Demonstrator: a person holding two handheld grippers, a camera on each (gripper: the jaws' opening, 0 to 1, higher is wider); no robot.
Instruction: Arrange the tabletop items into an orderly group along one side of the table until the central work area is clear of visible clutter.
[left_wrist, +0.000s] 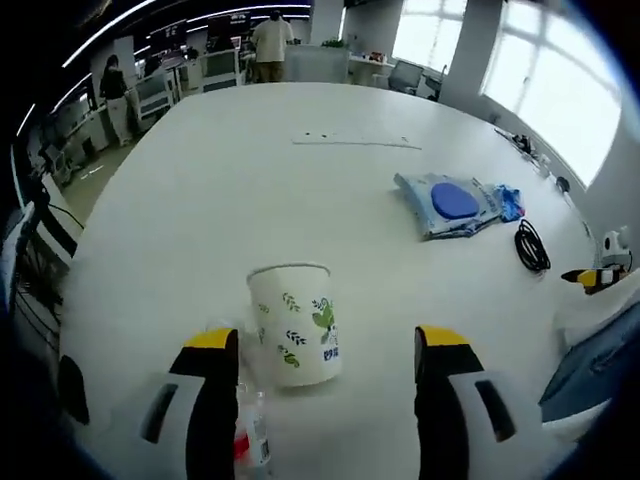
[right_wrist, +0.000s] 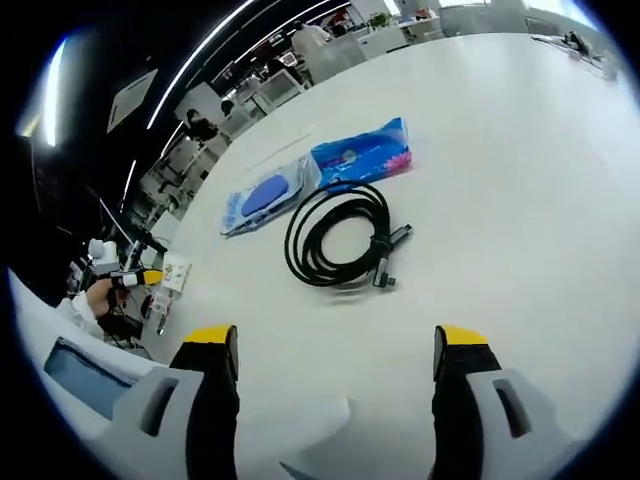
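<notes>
A white paper cup (left_wrist: 295, 325) with a green leaf print stands upright between the jaws of my left gripper (left_wrist: 326, 340), nearer the left jaw. That gripper is open and not touching the cup. A small clear bottle (left_wrist: 252, 432) with a red label lies by the left jaw. A clear pouch holding a blue disc (left_wrist: 450, 203) and a coiled black cable (left_wrist: 530, 247) lie to the right. My right gripper (right_wrist: 335, 345) is open above bare table, short of the black cable (right_wrist: 335, 240). Beyond it lie a blue packet (right_wrist: 365, 155) and the pouch (right_wrist: 265, 197).
The long white table (left_wrist: 300, 190) runs far ahead. People stand among desks and monitors at the far end. In the right gripper view the paper cup (right_wrist: 176, 272) shows small at the left, beside a hand (right_wrist: 95, 295). A blue-grey sleeve (left_wrist: 590, 365) is at the right edge.
</notes>
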